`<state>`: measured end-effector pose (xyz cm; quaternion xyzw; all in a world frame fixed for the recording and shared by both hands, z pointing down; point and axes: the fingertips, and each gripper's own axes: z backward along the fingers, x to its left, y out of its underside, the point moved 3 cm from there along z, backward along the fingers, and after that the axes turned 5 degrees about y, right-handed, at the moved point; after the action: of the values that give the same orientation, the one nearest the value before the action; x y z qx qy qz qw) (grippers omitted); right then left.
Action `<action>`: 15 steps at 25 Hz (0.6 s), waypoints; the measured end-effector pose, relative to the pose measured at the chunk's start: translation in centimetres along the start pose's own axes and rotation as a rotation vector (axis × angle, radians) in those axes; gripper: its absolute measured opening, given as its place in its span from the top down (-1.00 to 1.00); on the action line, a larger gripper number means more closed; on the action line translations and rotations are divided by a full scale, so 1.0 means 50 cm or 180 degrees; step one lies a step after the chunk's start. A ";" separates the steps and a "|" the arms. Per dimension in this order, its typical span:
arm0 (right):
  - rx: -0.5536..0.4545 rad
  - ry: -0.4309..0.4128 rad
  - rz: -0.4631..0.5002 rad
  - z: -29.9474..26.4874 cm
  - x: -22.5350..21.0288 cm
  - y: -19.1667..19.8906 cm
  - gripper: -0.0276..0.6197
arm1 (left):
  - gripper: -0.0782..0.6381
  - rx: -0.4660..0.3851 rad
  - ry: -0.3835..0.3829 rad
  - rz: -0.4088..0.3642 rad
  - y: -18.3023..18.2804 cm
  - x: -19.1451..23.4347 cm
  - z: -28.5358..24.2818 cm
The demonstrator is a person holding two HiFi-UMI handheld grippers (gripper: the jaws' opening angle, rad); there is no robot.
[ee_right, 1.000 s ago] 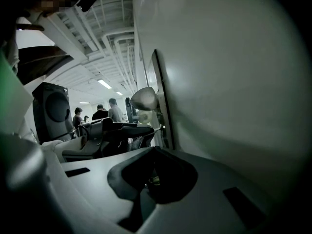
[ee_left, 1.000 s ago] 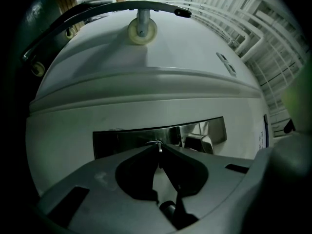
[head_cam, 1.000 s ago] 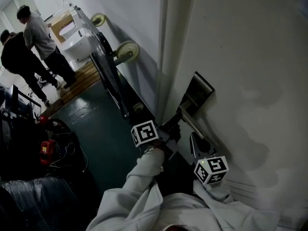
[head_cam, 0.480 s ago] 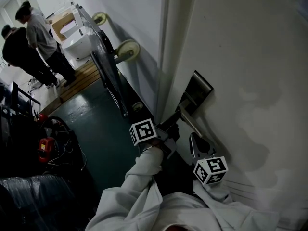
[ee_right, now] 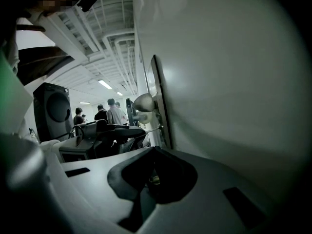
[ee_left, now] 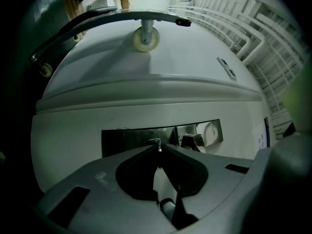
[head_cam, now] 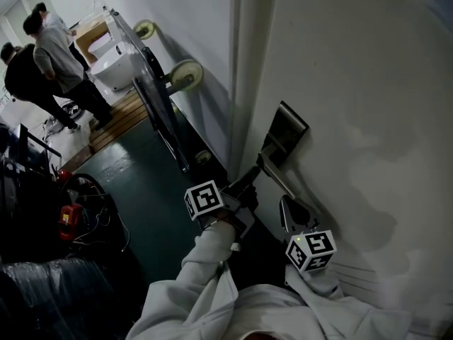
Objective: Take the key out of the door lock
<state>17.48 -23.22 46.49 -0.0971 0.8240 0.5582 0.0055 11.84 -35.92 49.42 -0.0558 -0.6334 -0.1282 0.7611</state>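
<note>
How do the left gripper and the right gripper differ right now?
The left gripper is shut on the key; the right gripper is shut on nothing. The left gripper faces the lock plate head-on; the right gripper points along the door, sideways to that plate. Shared: both have jaws together, close to the door.

one key (ee_left: 156, 144), one door (head_cam: 368, 83), one lock plate (head_cam: 287, 134) — two wheels (head_cam: 185, 73), three people (head_cam: 56, 52)
</note>
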 end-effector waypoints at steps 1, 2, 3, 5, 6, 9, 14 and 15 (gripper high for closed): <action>0.0006 0.0001 -0.0005 0.000 0.001 0.002 0.75 | 0.71 0.0001 -0.0019 -0.0052 -0.002 -0.002 0.008; 0.0009 -0.0002 -0.0008 0.000 0.004 0.003 0.75 | 0.71 -0.0004 -0.0025 -0.0091 -0.006 -0.004 0.014; 0.0010 -0.0010 -0.0008 0.001 0.007 0.005 0.75 | 0.71 -0.0014 -0.0021 -0.0109 -0.009 -0.005 0.017; 0.0010 -0.0037 0.0001 0.003 0.018 0.008 0.75 | 0.71 -0.0018 -0.0004 -0.0098 -0.009 -0.004 0.023; 0.0008 -0.0046 0.0007 0.005 0.022 0.010 0.75 | 0.71 -0.0006 0.0002 -0.0085 -0.006 -0.004 0.026; -0.0007 -0.0040 0.0011 0.013 0.030 0.013 0.75 | 0.71 0.0025 0.0014 -0.0062 0.008 -0.003 0.035; -0.0020 -0.0030 -0.0001 0.024 0.036 0.019 0.75 | 0.71 0.0007 0.0028 -0.0072 0.011 -0.006 0.050; -0.0024 -0.0032 -0.0002 0.024 0.036 0.020 0.75 | 0.71 0.0008 0.0003 -0.0098 0.009 -0.006 0.052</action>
<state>15.43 -22.04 46.73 -0.0945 0.8218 0.5618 0.0094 9.42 -34.79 49.69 -0.0451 -0.6340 -0.1392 0.7594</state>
